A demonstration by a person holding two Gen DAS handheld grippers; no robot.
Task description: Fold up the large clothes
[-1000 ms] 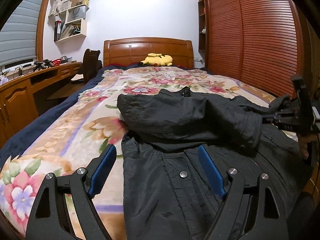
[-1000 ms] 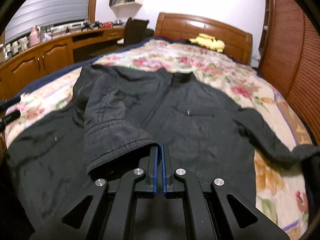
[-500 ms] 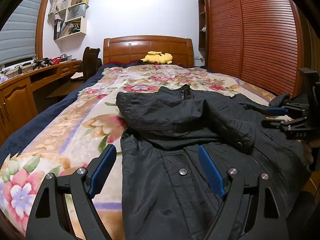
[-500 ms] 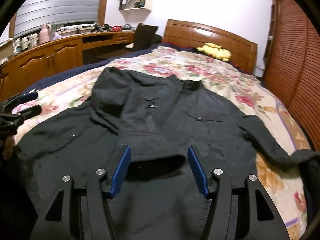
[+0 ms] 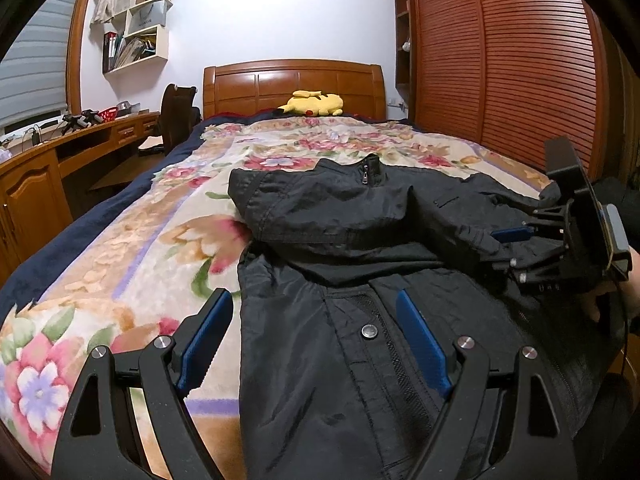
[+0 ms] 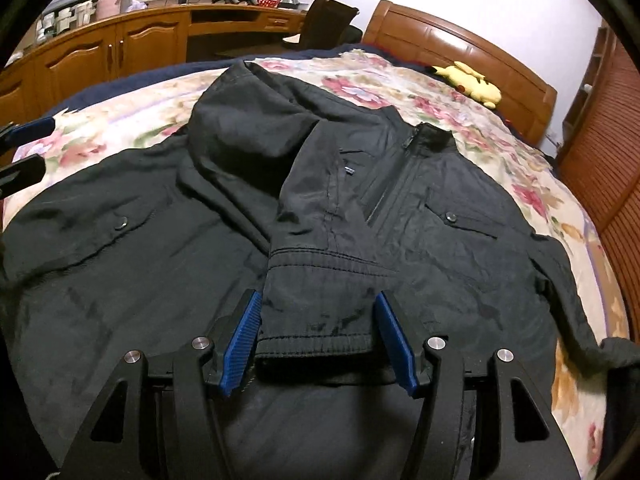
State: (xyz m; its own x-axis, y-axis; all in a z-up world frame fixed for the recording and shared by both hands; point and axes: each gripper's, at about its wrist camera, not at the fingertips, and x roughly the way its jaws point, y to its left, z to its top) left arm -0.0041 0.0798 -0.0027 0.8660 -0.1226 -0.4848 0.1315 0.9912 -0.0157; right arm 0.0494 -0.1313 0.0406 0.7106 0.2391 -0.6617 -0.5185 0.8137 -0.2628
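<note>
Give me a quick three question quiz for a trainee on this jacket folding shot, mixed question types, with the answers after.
1. True or false: the right gripper is shut on the sleeve cuff.
2. Which sleeve of the black jacket is not yet folded across its front? A) the one on the desk side B) the one on the wardrobe side
3. Fill in: the yellow plush toy lies by the bed's ____.

Key: 1 false, its fingers are open either side of the cuff. 2 B. 3 headboard.
</note>
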